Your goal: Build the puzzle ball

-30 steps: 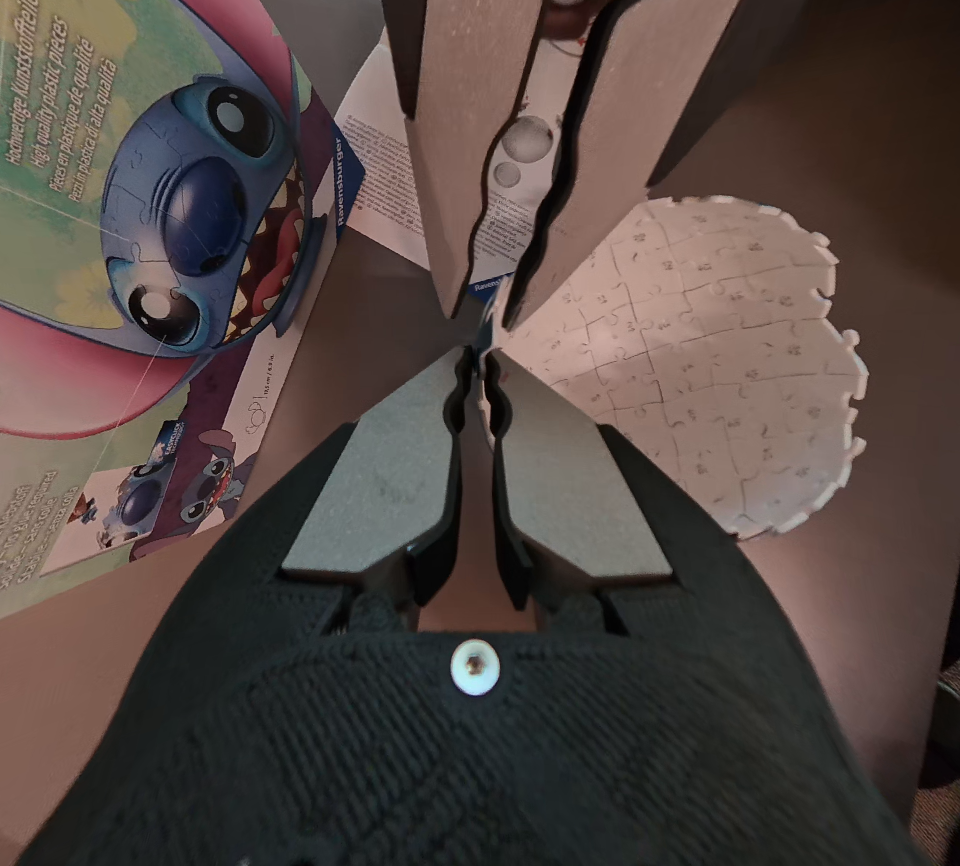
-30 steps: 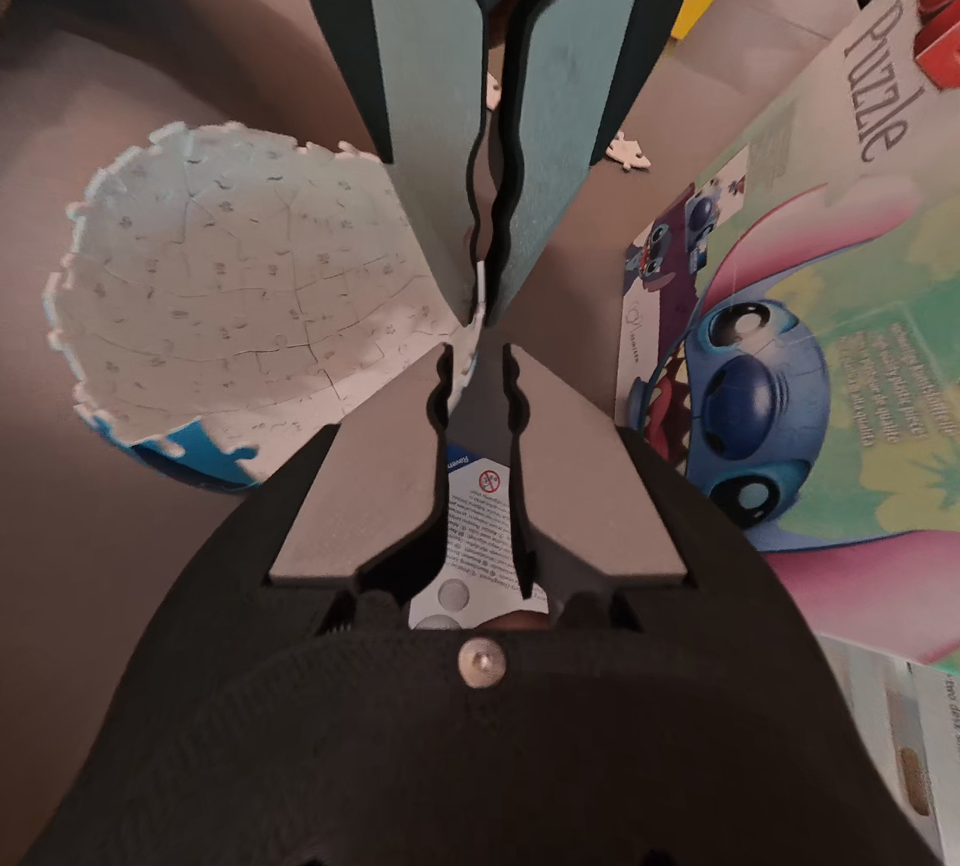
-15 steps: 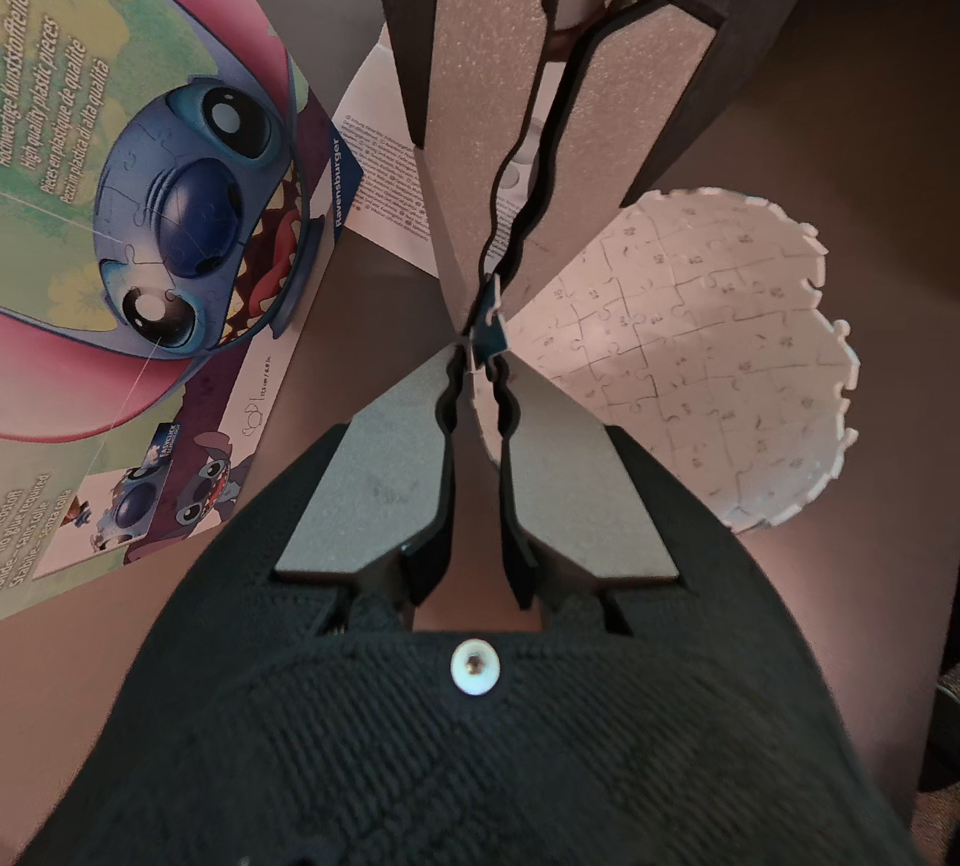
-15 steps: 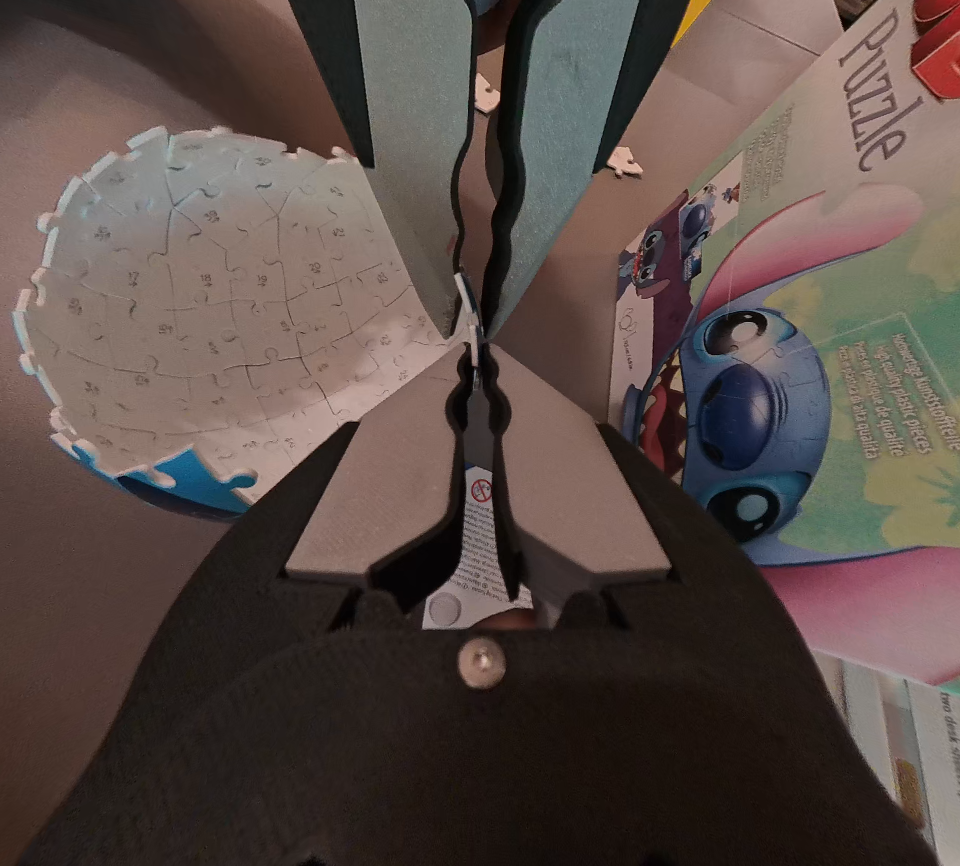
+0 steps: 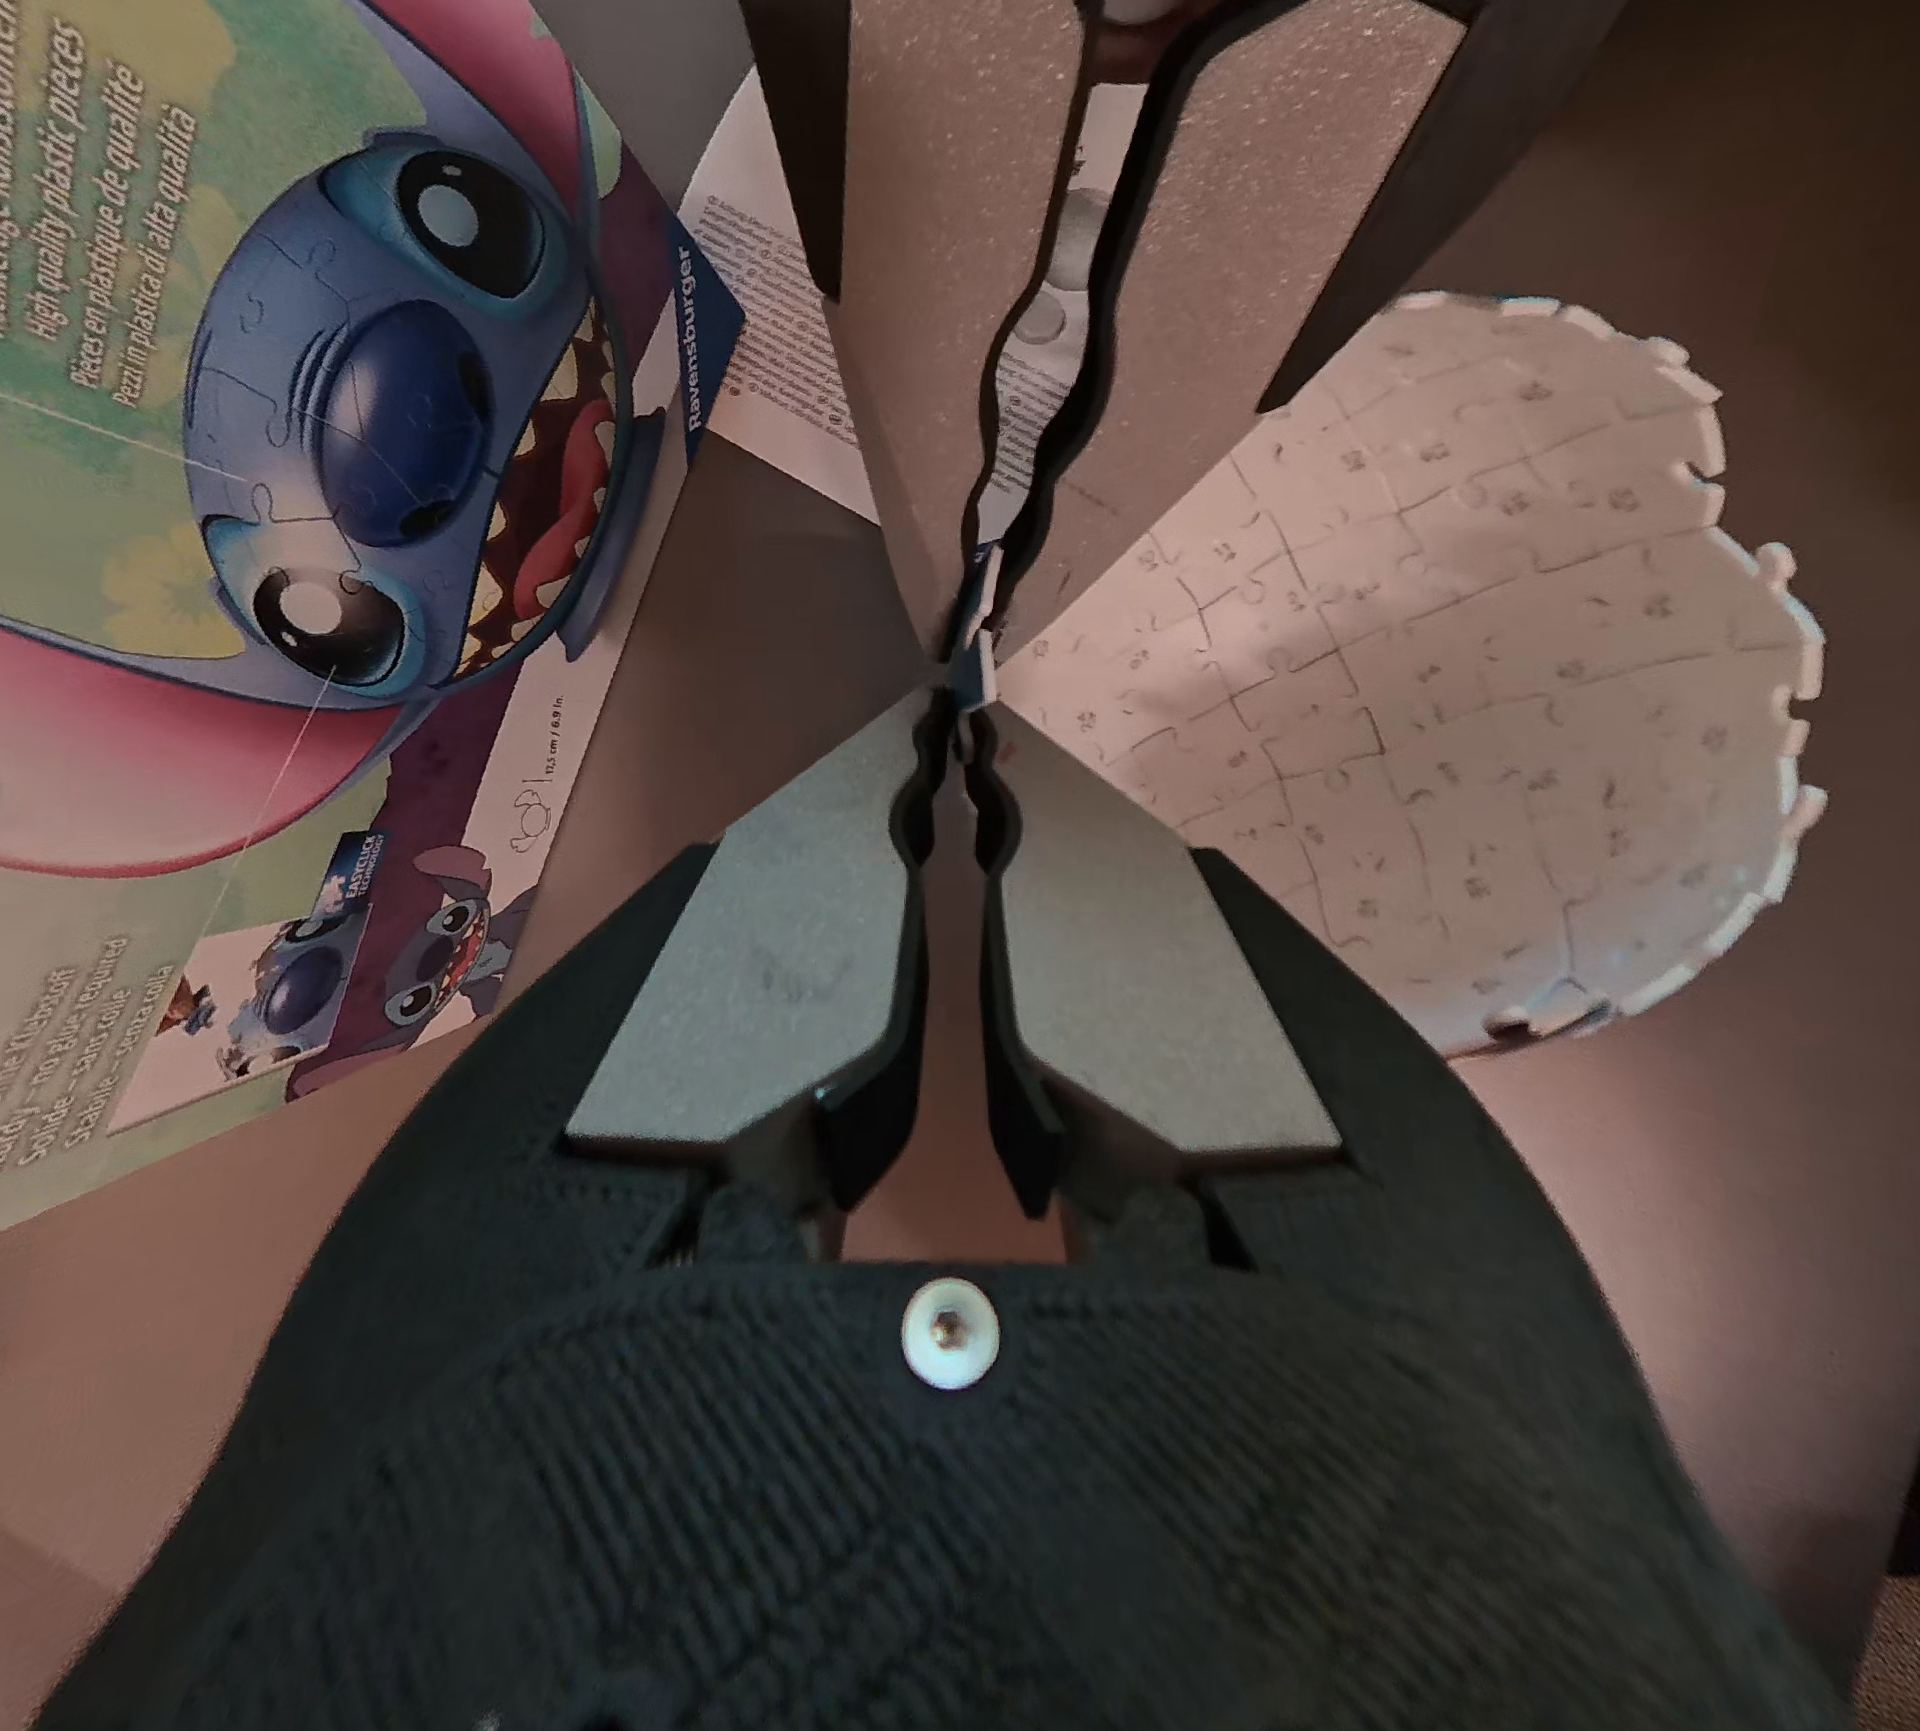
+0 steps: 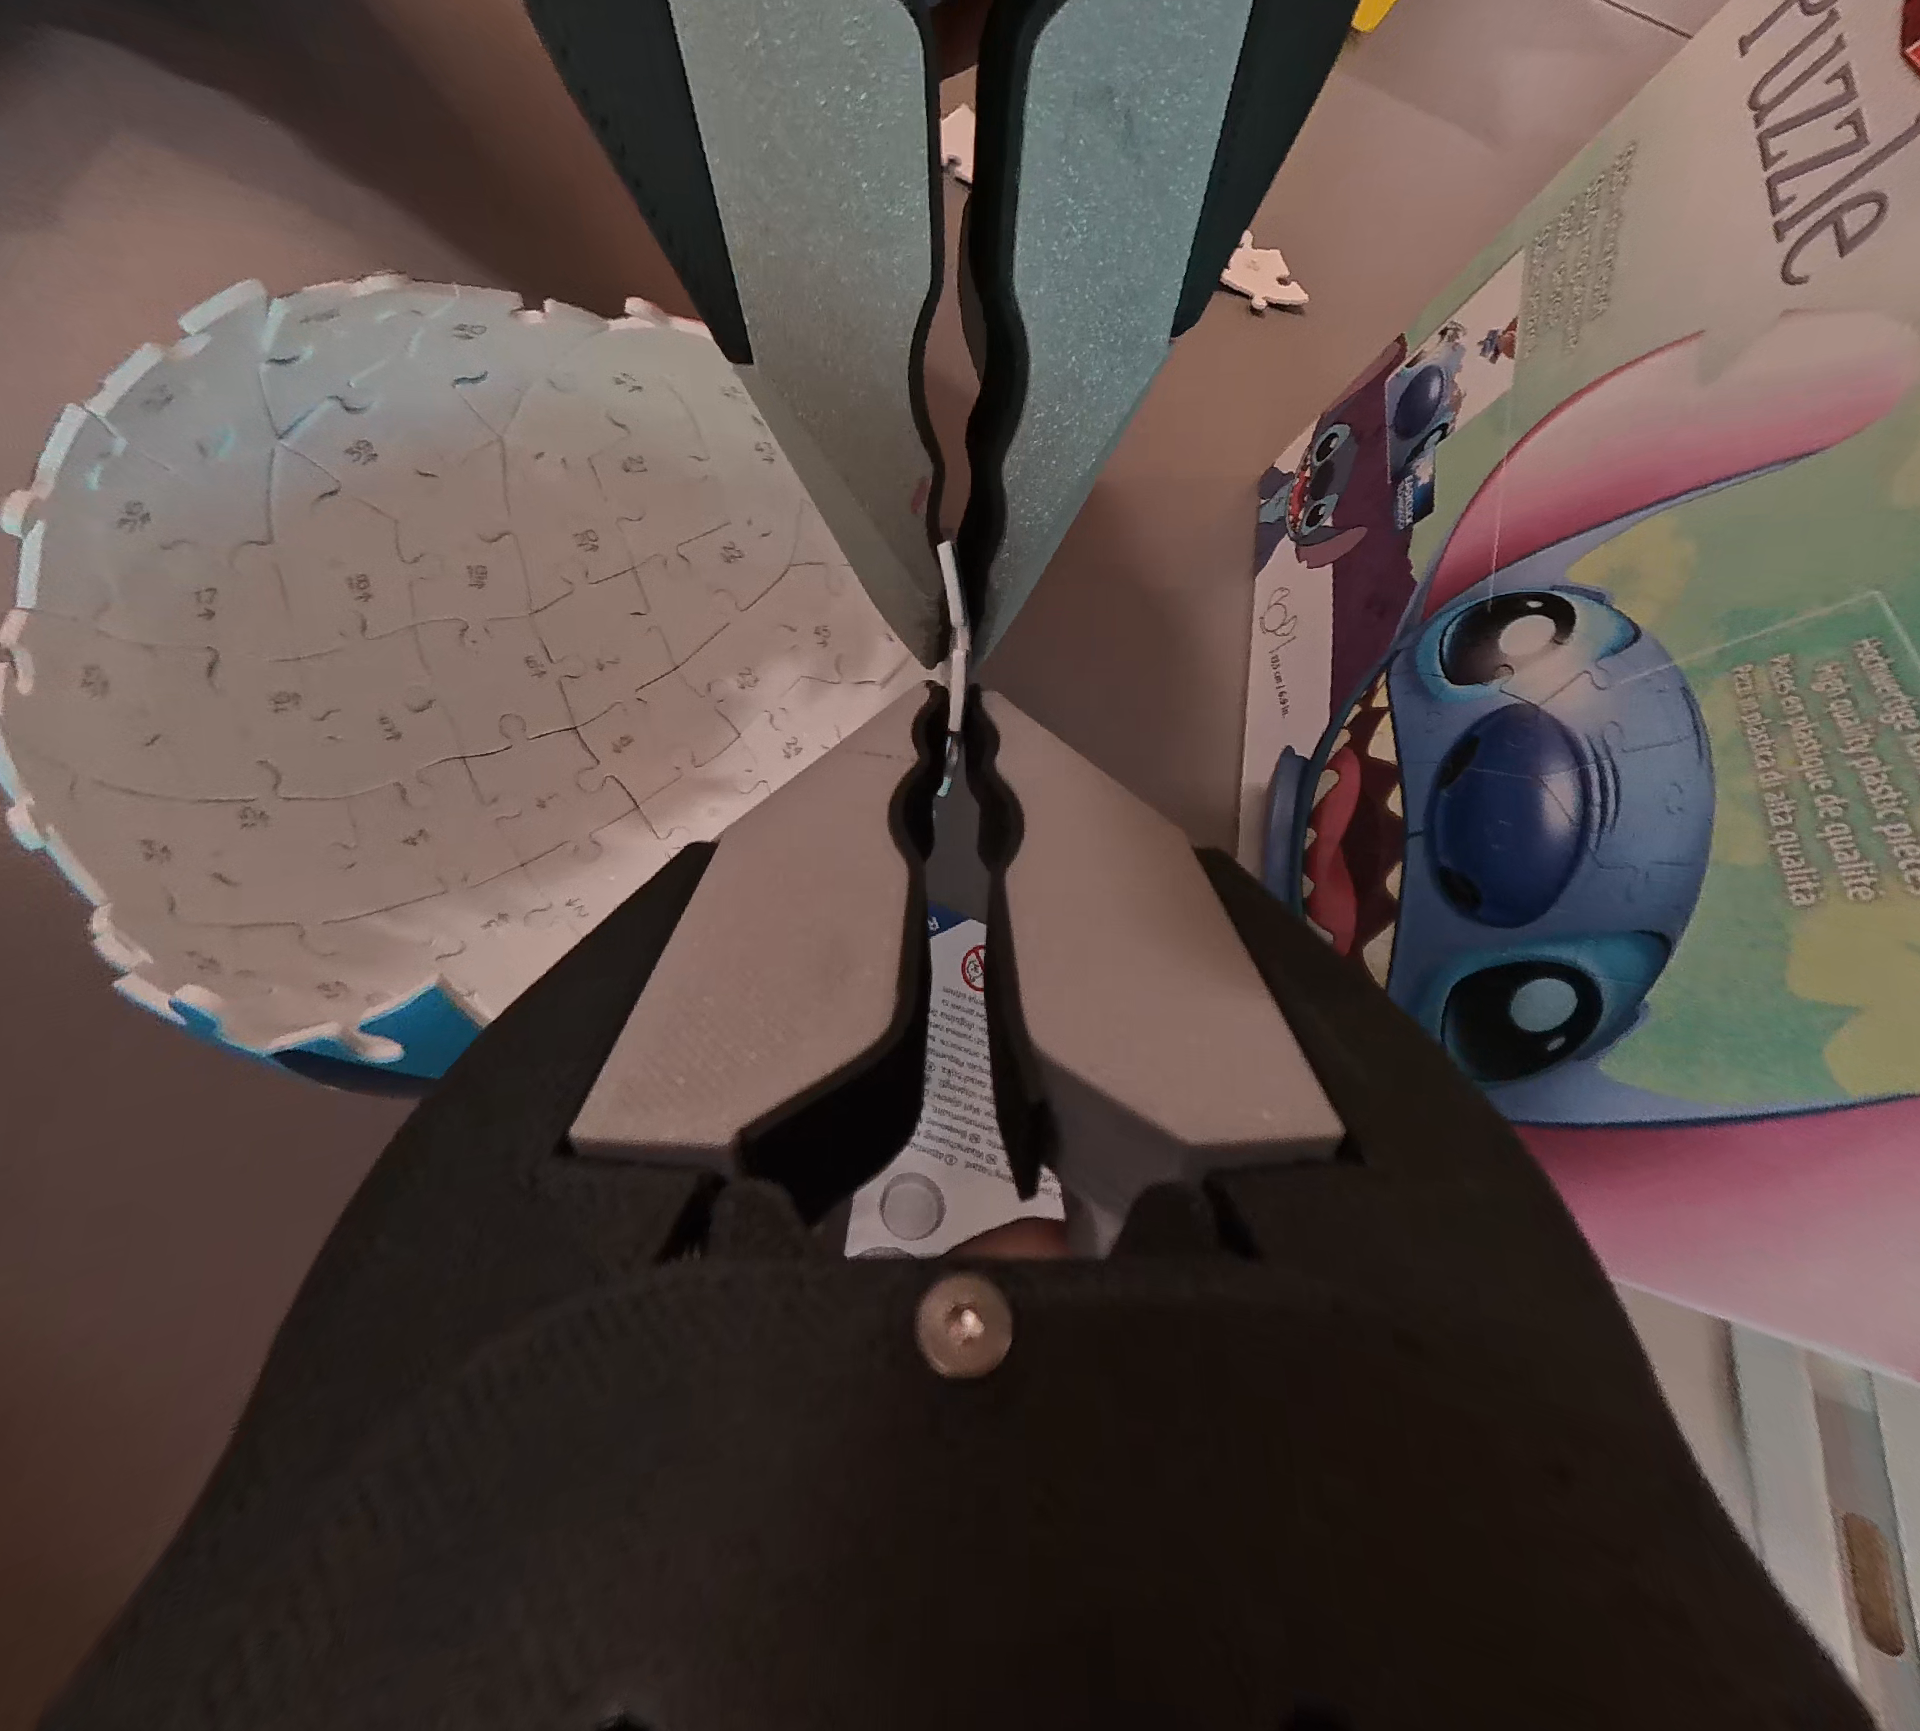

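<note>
Puzzle pieces (image 5: 971, 642) are pinched edge-on where the two grippers meet tip to tip above the tabletop (image 5: 727, 559). Left to right in the left wrist view: box (image 5: 260, 455) flat at left; left gripper (image 5: 961, 725), fingers together on the lower piece; half shell (image 5: 1455, 673), hollow side up, just beside the tips at right. Right gripper (image 6: 951, 725), facing it, has its fingers clamped on the upper piece. The joined pieces' long axis runs in line with both pairs of fingers. Judgement: the shell rim lies equally near both grippers, to the left gripper's right; seating the pieces calls for a swing that way.
</note>
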Demonstrator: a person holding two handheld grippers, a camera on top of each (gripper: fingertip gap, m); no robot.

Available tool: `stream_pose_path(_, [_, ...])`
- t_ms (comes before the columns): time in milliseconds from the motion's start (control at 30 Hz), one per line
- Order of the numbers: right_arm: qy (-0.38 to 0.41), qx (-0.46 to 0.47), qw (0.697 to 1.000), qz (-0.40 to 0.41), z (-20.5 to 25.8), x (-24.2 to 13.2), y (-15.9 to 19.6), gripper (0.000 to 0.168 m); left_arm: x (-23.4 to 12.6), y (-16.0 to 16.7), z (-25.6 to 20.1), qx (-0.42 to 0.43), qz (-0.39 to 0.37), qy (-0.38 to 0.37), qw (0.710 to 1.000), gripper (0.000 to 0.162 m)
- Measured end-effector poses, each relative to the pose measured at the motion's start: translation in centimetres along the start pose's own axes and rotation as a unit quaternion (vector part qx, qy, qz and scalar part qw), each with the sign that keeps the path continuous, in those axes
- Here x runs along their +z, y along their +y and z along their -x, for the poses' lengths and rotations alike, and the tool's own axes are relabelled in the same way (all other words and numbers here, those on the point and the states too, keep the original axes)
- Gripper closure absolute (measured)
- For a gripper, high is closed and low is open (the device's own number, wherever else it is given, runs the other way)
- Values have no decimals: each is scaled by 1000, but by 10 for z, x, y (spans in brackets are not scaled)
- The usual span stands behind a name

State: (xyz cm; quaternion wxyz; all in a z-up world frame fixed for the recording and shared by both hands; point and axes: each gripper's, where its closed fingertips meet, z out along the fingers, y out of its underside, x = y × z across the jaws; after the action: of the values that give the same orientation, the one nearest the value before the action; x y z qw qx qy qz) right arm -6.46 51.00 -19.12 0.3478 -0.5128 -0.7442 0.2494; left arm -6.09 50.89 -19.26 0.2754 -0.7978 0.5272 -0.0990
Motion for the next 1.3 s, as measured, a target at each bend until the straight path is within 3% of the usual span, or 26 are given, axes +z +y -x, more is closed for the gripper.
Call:
stream_pose_path(400, [-16, 12, 1000, -15, -6, -28, -4, 152, 0, 0, 0, -11, 3, -3, 1000, 162])
stream_pose_path(600, [-18, 5, 1000, -14, 0, -13, -4, 154, 1, -1, 0, -13, 3, -10, 1000, 162])
stream_pose_path(700, [-14, 3, 1000, -10, 1, -5, -2, 167, 0, -1, 0, -11, 5, -13, 1000, 162])
stream_pose_path(1300, [-32, 24, 999, -11, 2, -2, 3, 168, 5, 1, -2, -43, 14, -9, 999, 162])
